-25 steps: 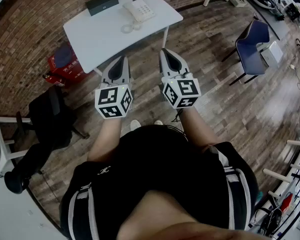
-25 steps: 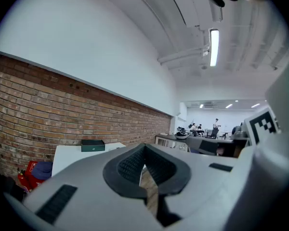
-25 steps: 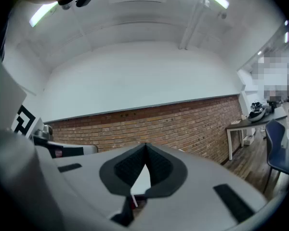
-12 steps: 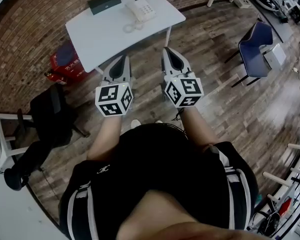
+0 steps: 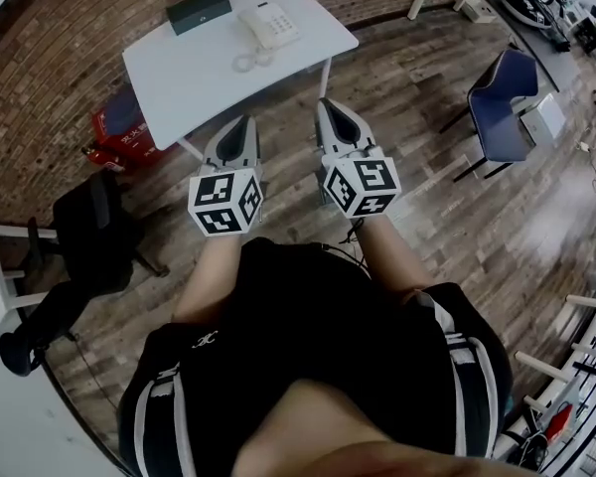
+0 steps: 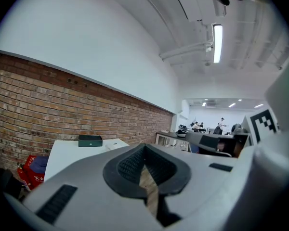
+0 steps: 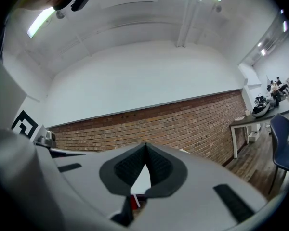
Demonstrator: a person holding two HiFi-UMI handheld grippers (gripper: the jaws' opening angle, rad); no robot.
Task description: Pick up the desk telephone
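A white desk telephone [image 5: 269, 25] with a coiled cord sits on the far right part of a white table [image 5: 199, 78] by the brick wall. My left gripper [image 5: 241, 123] is shut and empty, held over the floor just short of the table's near edge. My right gripper [image 5: 331, 109] is shut and empty too, beside the table's right front leg. In the left gripper view the left gripper's [image 6: 144, 146] jaws meet at the tips, with the table [image 6: 67, 154] beyond. The right gripper's [image 7: 145, 145] jaws also touch, in front of the wall.
A dark green box [image 5: 199, 9] lies at the table's far edge, left of the telephone. A red box [image 5: 119, 132] stands on the floor left of the table, a black chair [image 5: 94, 237] nearer me. A blue chair [image 5: 502, 92] is at right.
The table and telephone have shifted slightly left in the head view. Both grippers stay shut and have crept a little toward the table.
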